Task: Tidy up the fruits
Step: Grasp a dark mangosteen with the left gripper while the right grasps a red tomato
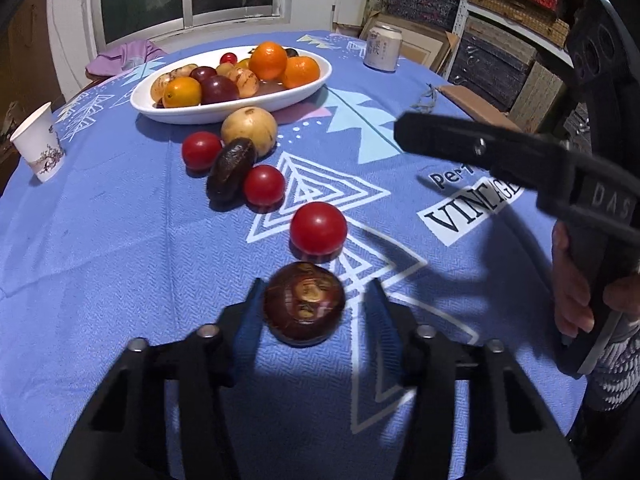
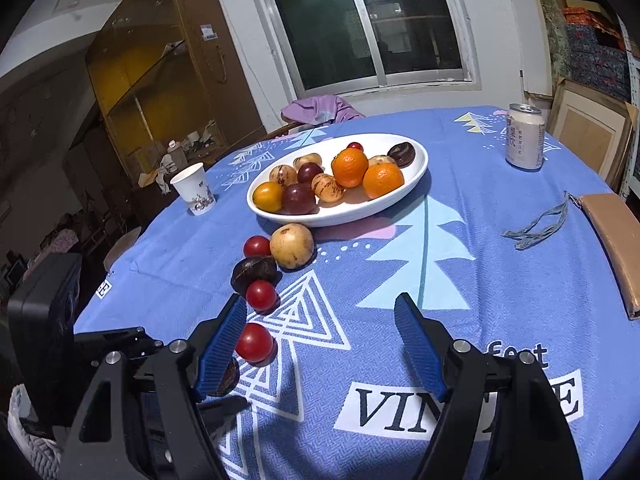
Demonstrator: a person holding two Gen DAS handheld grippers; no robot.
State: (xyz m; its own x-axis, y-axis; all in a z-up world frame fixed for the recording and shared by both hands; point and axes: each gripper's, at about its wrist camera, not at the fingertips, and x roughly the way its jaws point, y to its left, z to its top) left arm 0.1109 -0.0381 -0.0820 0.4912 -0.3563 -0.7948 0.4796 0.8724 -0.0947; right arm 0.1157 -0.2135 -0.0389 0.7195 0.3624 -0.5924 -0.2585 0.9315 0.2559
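A dark brown round fruit [image 1: 304,304] lies on the blue tablecloth between the fingers of my left gripper [image 1: 312,300]. The left pad is at its side and a strip of cloth shows before the right pad, so the jaws stand open around it. Beyond it lie three red fruits [image 1: 318,229], a dark oblong fruit [image 1: 231,168] and a tan round fruit [image 1: 249,130]. The white oval bowl [image 1: 168,114] behind them holds oranges, plums and speckled fruits. My right gripper [image 2: 322,308] hovers open over bare cloth, right of the red fruit [image 2: 254,342].
A paper cup [image 1: 38,146] stands at the table's left edge and a drink can [image 1: 383,48] at the far right. A brown flat box [image 2: 612,248] and a loose cord [image 2: 540,228] lie near the right edge. A purple cloth [image 2: 320,108] hangs behind the table.
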